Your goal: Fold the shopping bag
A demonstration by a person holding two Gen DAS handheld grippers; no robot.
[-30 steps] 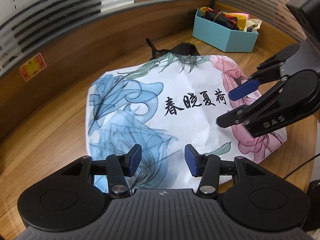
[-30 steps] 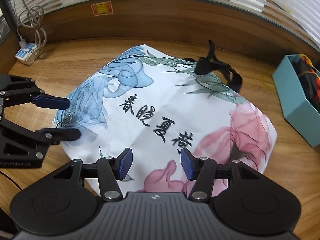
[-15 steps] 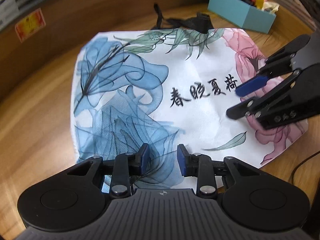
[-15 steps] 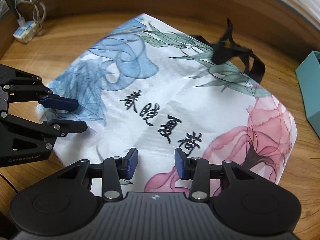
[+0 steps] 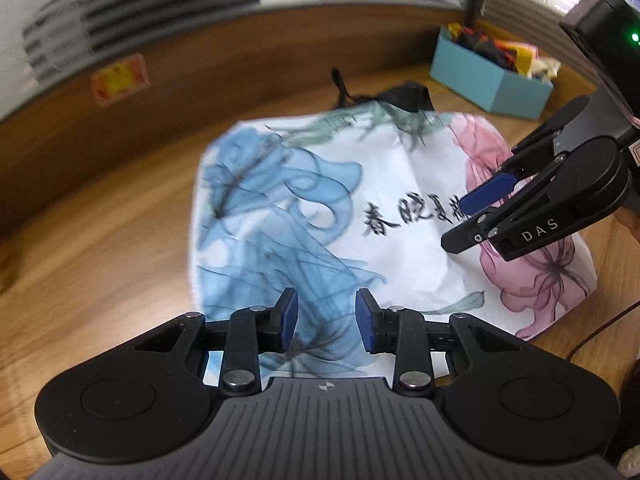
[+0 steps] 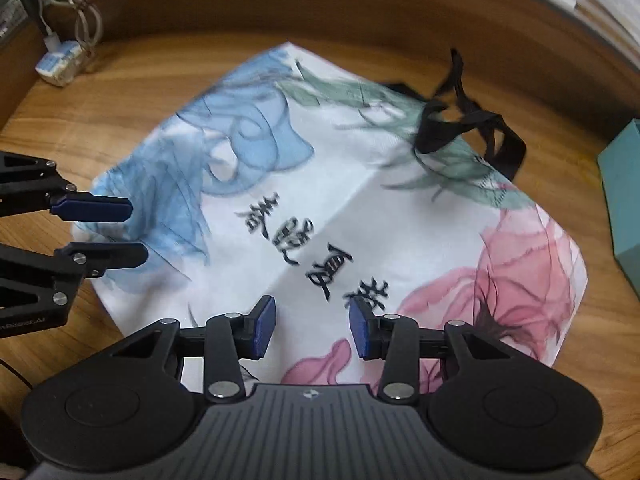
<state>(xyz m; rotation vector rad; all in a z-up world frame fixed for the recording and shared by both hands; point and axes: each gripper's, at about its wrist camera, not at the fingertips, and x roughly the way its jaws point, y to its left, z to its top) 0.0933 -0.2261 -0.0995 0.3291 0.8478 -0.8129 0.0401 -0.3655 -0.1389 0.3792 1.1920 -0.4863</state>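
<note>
Bag (image 5: 400, 216) lies spread on the wooden table (image 5: 100, 248), white with blue and pink flowers and black lettering, its black handles (image 6: 472, 120) bunched at the far edge. Left gripper (image 5: 326, 320) hangs over the blue end, jaws parted with nothing between the pads. Right gripper (image 6: 312, 324) sits over the pink end, jaws likewise apart and empty. Neither visibly touches the cloth. Teal box (image 5: 488, 80) of coloured items stands beyond the bag; a white plug (image 6: 58, 66) with cable lies at the far left
</note>
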